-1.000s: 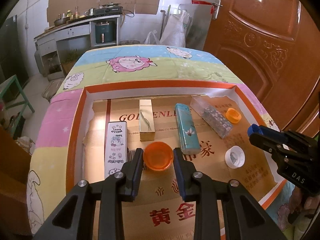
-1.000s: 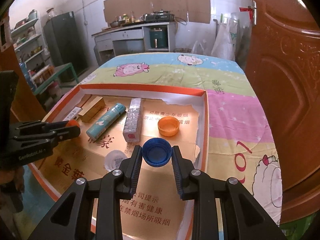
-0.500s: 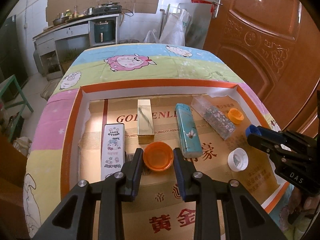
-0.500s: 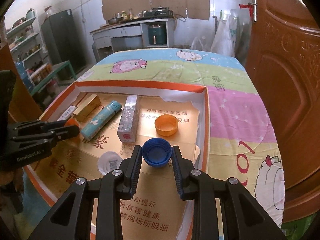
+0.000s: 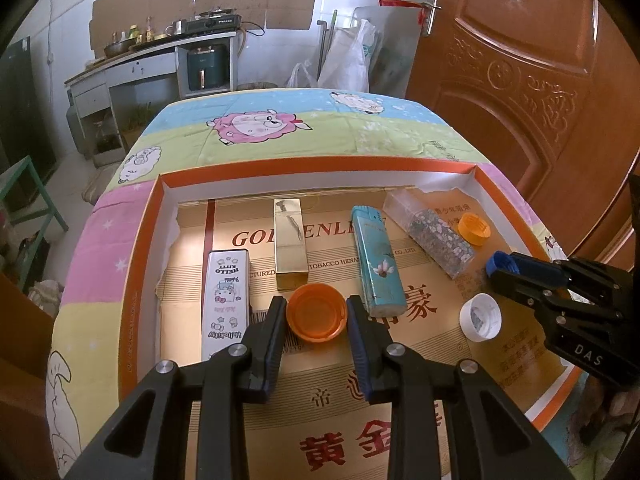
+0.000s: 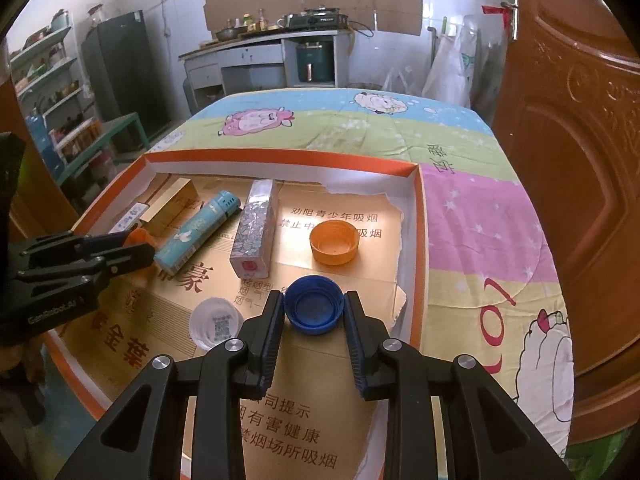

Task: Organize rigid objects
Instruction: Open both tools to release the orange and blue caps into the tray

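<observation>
My left gripper [image 5: 316,314] is shut on an orange bottle cap [image 5: 316,312], held above the cardboard floor of the orange-rimmed tray [image 5: 132,280]. My right gripper [image 6: 314,312] is shut on a blue bottle cap [image 6: 314,310] near the tray's right side; the same blue cap [image 5: 500,262] shows at the right of the left wrist view. On the tray floor lie a white Hello Kitty box [image 5: 226,300], a gold box [image 5: 289,246], a teal lighter [image 5: 376,262], a clear speckled box [image 5: 432,236], a second orange cap [image 6: 334,242] and a white cap [image 5: 480,316].
The tray rests on a table with a cartoon sheep cloth [image 5: 260,128]. A brown wooden door [image 5: 520,60] stands close on the right. A kitchen counter [image 5: 160,56] and a green stool [image 5: 28,184] lie beyond the table.
Both grippers keep their caps and stay almost in place. In the right wrist view the tray contents have drifted slightly left and closer.
</observation>
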Available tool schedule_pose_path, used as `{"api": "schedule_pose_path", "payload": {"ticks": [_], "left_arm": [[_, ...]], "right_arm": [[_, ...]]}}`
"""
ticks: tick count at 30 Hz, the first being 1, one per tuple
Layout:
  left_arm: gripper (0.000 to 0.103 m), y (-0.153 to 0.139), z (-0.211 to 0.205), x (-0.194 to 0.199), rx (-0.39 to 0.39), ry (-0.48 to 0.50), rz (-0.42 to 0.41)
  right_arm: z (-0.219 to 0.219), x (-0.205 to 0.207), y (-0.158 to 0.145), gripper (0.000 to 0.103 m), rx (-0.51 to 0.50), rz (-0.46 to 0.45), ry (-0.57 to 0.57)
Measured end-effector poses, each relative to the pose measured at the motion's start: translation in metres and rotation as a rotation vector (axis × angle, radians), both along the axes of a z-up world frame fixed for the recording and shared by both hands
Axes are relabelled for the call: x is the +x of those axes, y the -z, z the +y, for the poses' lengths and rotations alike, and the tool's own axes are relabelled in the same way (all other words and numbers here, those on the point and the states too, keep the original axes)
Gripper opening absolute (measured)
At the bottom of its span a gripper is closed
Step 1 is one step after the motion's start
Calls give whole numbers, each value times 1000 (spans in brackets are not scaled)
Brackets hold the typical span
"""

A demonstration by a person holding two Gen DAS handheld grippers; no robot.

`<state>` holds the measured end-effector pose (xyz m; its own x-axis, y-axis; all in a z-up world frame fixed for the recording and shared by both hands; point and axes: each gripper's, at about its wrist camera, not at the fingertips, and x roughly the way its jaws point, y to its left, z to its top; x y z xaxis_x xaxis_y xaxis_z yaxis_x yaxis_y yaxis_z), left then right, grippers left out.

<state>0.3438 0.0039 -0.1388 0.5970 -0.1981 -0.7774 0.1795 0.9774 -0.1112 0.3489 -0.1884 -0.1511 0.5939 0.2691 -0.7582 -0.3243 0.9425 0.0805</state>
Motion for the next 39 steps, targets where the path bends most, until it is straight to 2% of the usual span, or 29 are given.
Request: {"api": "schedule_pose_path", "payload": {"ticks": [8, 15, 18, 20, 39], "left_arm": [[31, 0, 0, 0, -8, -1, 1], [31, -1, 2, 0, -28, -3, 0], [34, -1, 2, -1, -30, 0, -2], [37, -1, 2, -2, -28, 3, -4], [37, -13, -3, -12, -13, 6, -26]], "right_arm": [[0, 0, 0, 31, 5, -1, 1], [-1, -2, -2, 35, 14, -3, -3], [-1, -2, -2, 35, 16, -3, -2], [0, -2, -3, 36, 16, -5, -2], [-7, -14, -14, 36, 31, -23, 13]]}}
